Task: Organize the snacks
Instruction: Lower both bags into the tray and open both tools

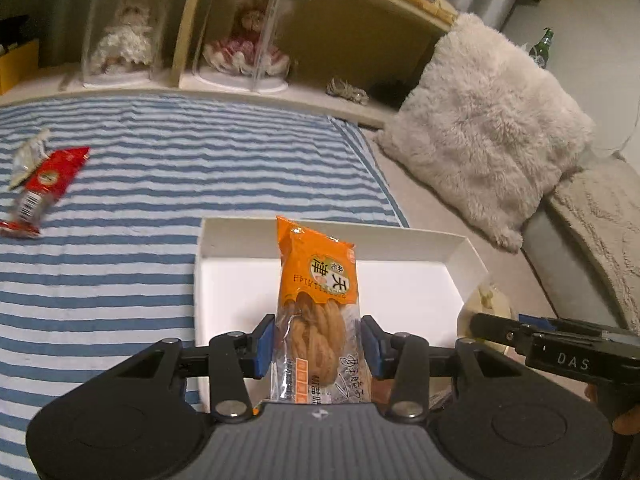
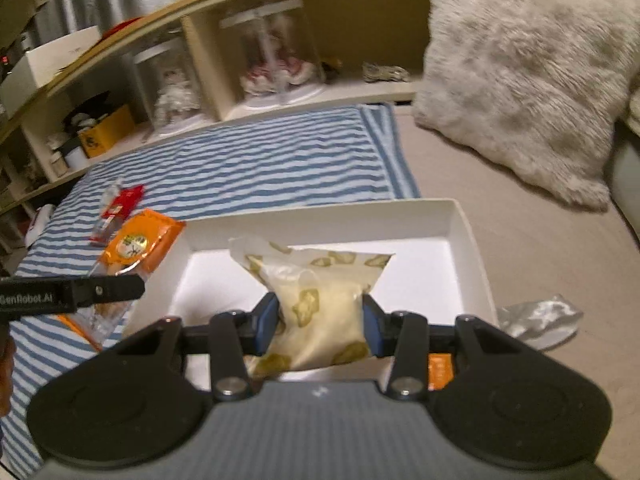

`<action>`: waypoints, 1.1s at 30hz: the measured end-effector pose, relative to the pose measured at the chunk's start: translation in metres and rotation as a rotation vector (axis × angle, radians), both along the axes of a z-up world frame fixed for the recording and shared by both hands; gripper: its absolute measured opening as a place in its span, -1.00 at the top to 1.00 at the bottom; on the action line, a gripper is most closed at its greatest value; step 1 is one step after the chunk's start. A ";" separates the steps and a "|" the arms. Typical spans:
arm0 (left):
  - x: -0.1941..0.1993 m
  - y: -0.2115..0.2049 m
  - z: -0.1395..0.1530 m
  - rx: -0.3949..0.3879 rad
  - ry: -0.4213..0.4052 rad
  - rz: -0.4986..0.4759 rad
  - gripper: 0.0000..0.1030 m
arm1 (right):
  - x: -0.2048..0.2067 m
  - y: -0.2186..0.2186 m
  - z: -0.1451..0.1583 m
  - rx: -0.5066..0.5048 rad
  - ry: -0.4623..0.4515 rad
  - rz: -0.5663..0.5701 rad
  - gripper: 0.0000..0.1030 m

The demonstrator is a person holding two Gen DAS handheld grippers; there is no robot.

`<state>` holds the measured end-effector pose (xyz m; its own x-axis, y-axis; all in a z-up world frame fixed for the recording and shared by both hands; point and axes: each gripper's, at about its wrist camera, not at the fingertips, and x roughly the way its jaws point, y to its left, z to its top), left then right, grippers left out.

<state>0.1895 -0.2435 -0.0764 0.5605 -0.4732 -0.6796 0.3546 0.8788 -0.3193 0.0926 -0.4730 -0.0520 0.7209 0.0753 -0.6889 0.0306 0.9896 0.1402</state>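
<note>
My left gripper (image 1: 318, 344) is shut on an orange snack packet (image 1: 316, 280) of twisted fried dough, held upright over the near part of the white box (image 1: 452, 248). My right gripper (image 2: 320, 324) is shut on a cream snack bag (image 2: 320, 300) with green-yellow prints, held over the white box (image 2: 460, 224). The orange packet (image 2: 138, 244) and left gripper also show at the left of the right wrist view. The right gripper's finger and cream bag (image 1: 486, 300) show at the right of the left wrist view.
A red packet (image 1: 44, 184) and a pale wrapper (image 1: 28, 156) lie on the blue striped blanket (image 1: 160, 184). A fluffy cushion (image 1: 488, 132) stands behind the box. A silver wrapper (image 2: 536, 320) lies right of the box. A shelf with cased dolls (image 1: 240, 40) runs along the back.
</note>
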 end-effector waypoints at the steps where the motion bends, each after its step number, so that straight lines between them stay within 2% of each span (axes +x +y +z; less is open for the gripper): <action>1: 0.004 -0.003 -0.004 0.002 0.008 0.000 0.10 | 0.003 -0.003 -0.003 0.005 0.005 -0.007 0.03; 6: 0.020 -0.010 -0.021 0.032 0.023 0.003 0.10 | 0.012 -0.011 -0.018 0.016 0.033 -0.020 0.03; 13: 0.036 -0.013 -0.045 0.130 0.025 -0.014 0.10 | 0.032 -0.005 -0.044 -0.076 0.079 0.000 0.03; 17: 0.037 -0.014 -0.046 0.203 -0.037 -0.034 0.09 | 0.041 0.006 -0.054 -0.161 0.076 0.023 0.03; 21: 0.038 -0.012 -0.046 0.221 -0.058 -0.053 0.07 | 0.051 0.023 -0.056 -0.236 0.070 0.063 0.03; 26: 0.034 -0.011 -0.044 0.242 -0.079 -0.047 0.09 | 0.054 0.041 -0.057 -0.277 0.070 0.107 0.03; 29: 0.033 -0.008 -0.041 0.224 -0.072 -0.045 0.08 | 0.053 0.047 -0.057 -0.246 0.078 0.140 0.03; 33: 0.031 -0.006 -0.036 0.227 -0.076 -0.045 0.08 | 0.048 0.035 -0.050 -0.074 0.102 0.139 0.04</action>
